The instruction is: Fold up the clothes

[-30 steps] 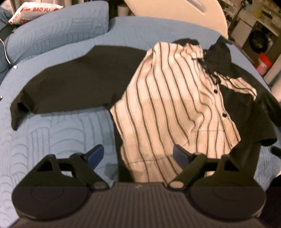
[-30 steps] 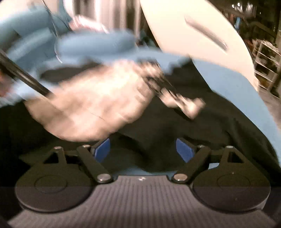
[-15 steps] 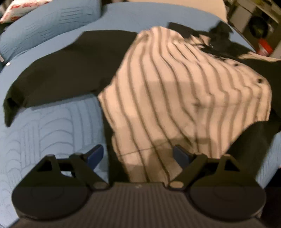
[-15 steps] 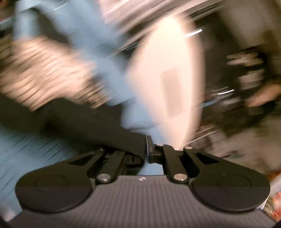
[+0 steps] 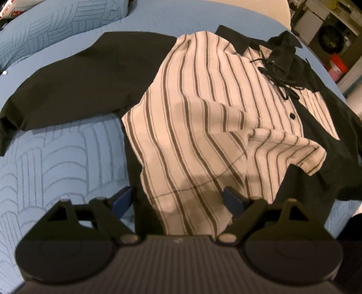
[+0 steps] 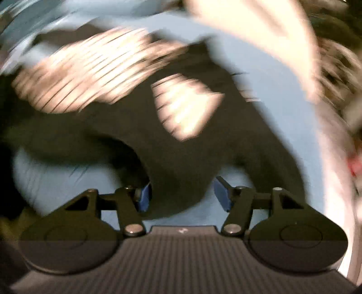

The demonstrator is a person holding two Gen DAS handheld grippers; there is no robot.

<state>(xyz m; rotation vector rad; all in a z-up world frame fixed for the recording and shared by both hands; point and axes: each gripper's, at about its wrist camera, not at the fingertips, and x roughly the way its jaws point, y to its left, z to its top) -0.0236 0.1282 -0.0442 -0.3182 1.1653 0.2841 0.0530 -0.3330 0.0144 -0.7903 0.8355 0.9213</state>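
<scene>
In the left wrist view, the left hand-held gripper [image 5: 178, 201] hovered with its blue-padded fingers [image 5: 122, 200] spread wide apart, gripping nothing, above the near hem of a striped shirt [image 5: 203, 126]. The shirt, cream with dark stripes and black sleeves, lay spread on a blue quilted bed [image 5: 56, 162]. Its left black sleeve [image 5: 74, 79] stretched flat toward the left edge, while the striped front panel was rumpled and partly turned over near the button placket [image 5: 293, 116]. The black collar [image 5: 235, 38] and a tangle of dark lacing lay at the far side. A blue pillow [image 5: 56, 20] sat at the far left, and shelving with an orange container [image 5: 337, 65] stood far right. In the right wrist view, heavily blurred, the right hand-held gripper [image 6: 182, 194] also had its fingers apart, with black fabric [image 6: 178, 171] of the shirt lying between them on the bed; whether a pad touched the cloth could not be told.
</scene>
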